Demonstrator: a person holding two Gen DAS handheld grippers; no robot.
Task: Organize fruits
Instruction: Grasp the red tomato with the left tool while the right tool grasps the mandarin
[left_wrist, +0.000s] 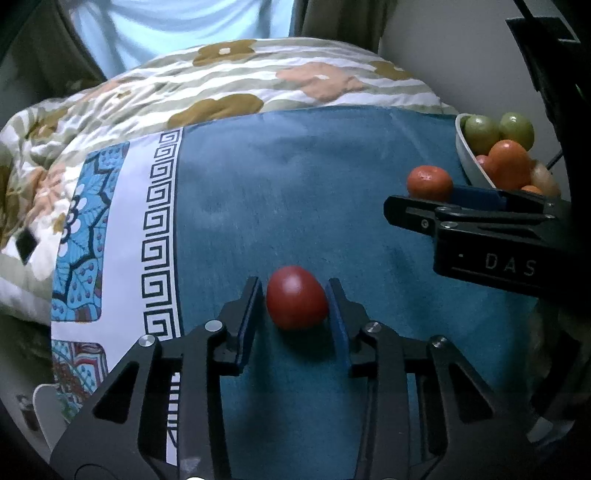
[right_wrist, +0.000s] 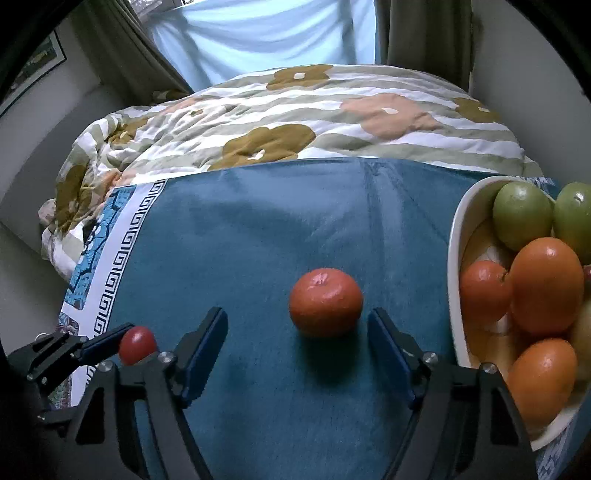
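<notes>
Fruits lie on a teal cloth (left_wrist: 295, 184): a red tomato (left_wrist: 297, 297) sits low in the centre of the left wrist view, between the parted fingers of the left gripper (left_wrist: 295, 306), with small gaps at both sides (not clamped). In the right wrist view an orange (right_wrist: 325, 302) rests at centre frame ahead of the wide-open right gripper (right_wrist: 297, 345), nearer its right finger. At the right edge a white bowl (right_wrist: 455, 258) holds more oranges and green fruits. The right gripper's body reads "DAS" in the left view.
</notes>
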